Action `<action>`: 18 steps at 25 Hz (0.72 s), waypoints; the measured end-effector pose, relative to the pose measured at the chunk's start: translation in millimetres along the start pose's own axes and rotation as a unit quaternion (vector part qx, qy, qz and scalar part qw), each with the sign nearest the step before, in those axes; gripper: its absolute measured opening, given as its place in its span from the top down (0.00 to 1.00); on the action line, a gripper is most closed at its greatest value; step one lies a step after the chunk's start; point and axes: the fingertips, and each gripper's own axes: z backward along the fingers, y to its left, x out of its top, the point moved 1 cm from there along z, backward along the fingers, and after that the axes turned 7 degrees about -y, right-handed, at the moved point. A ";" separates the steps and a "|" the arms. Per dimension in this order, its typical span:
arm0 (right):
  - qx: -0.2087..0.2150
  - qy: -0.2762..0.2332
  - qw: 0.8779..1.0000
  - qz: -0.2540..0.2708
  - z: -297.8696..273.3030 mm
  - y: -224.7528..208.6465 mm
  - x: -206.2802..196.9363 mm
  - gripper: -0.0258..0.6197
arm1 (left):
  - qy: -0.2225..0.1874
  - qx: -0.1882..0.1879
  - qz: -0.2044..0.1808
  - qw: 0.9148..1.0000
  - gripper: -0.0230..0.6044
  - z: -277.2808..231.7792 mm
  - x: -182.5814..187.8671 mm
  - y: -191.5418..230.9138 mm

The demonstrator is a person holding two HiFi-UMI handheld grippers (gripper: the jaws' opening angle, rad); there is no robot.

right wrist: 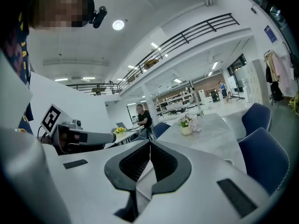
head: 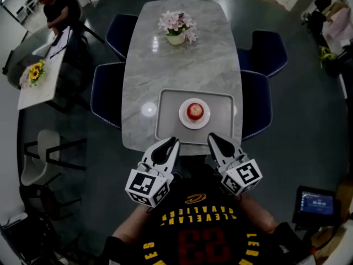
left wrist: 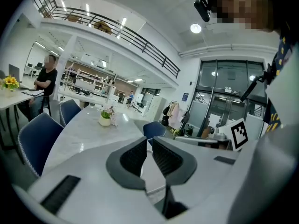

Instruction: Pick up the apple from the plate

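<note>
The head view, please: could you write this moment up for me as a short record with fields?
apple: red, resting on the plate, untouched
plate: white, in the middle of the tray
tray: grey, on the table's near end
table: light marble top, chairs along both sides
left gripper: at the tray's near edge, jaws all but together, empty
right gripper: at the tray's near edge, jaws together, empty
flowers: in a pot at the table's far end
</note>
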 end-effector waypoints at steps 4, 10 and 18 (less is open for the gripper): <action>0.010 0.015 1.000 -0.026 -10.6 -41.0 2.3 0.95 | 0.011 0.013 0.007 1.000 0.90 -39.6 0.8 -3.4; 0.013 0.041 0.997 -0.062 -24.1 -91.8 -8.0 0.95 | 0.016 0.035 0.018 0.999 0.90 -80.6 -0.5 -2.4; -0.015 0.083 0.991 -0.106 -37.1 -138.1 -37.9 0.95 | 0.050 0.072 0.048 0.995 0.90 -102.2 -16.8 31.4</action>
